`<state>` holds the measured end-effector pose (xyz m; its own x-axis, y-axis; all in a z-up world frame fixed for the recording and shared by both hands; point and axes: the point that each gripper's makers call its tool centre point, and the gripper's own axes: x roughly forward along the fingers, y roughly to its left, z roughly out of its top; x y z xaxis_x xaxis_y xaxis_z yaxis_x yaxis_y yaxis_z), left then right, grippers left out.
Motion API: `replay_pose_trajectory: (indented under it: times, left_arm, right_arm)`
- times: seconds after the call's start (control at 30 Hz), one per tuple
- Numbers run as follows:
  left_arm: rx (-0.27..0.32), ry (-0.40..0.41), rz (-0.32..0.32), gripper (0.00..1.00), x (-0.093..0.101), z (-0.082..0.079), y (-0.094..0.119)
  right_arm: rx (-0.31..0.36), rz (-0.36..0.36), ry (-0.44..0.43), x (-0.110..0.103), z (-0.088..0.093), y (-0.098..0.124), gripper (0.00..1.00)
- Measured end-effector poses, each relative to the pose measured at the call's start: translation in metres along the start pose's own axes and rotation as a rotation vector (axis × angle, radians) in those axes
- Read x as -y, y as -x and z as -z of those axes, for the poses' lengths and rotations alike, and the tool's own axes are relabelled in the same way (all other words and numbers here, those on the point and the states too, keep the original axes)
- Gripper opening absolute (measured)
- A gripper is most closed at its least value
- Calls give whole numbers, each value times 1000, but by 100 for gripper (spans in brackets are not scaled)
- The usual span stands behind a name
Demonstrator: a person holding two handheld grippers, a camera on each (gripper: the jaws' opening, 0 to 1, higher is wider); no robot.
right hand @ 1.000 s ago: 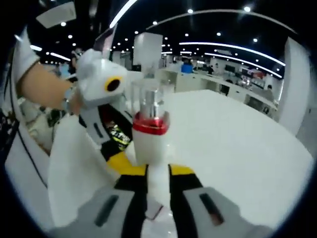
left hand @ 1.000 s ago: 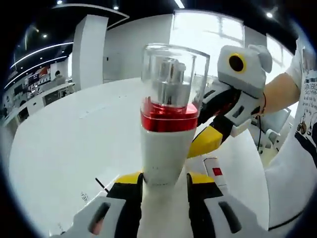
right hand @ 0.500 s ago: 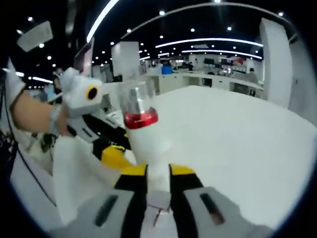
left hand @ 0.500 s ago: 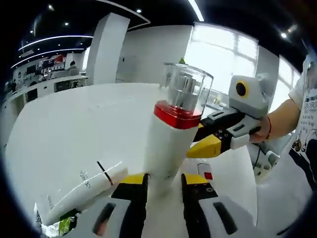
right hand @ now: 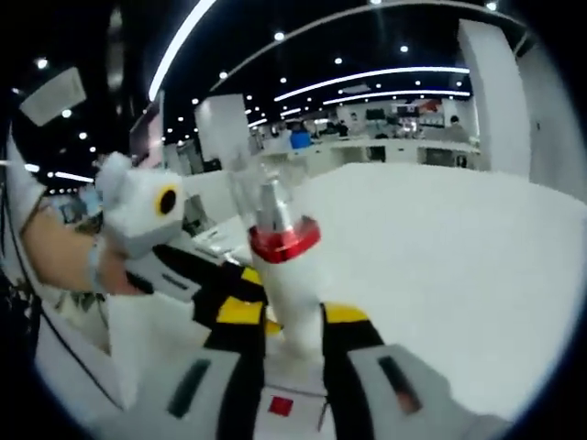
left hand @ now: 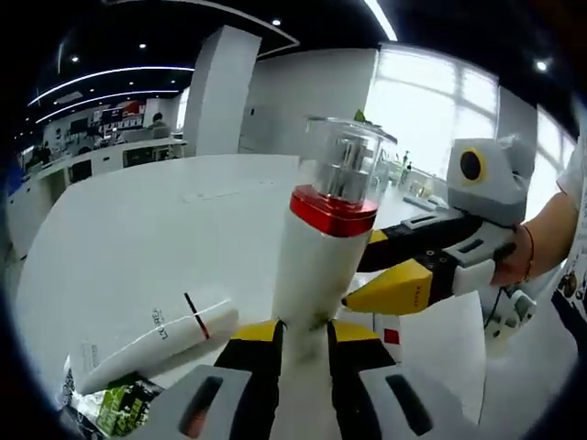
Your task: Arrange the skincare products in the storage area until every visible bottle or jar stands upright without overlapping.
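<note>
While both grippers close on its white body, the pump bottle (left hand: 321,247) with the red collar and clear cap stands tilted between the left gripper (left hand: 303,335) and, from the side, the right gripper (right hand: 292,321). Just beside the left gripper lies a white tube (left hand: 151,344) flat on the worktop (left hand: 138,238), a green packet (left hand: 124,408) nearer still. Judging by this, the bottle needs setting upright and the tube is not yet stood up.

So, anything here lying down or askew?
Yes. A white tube lies flat on the table by a green packet, not upright. The pump bottle leans between the left claw jaws.
</note>
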<state>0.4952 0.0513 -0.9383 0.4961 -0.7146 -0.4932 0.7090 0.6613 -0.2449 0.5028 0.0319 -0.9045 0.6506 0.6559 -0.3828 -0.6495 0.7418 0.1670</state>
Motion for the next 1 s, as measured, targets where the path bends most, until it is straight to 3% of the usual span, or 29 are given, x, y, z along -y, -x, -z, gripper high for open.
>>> replay_pose_trajectory:
  times: [0.33,1.0]
  left_arm:
    - [25,1,-96,20,-3,-8,-10]
    - [24,-8,-166,20,-9,-20,-23]
  right_arm:
    - [-1,22,21,12,-4,-3,21]
    - [-38,-10,86,30,-13,-6,19]
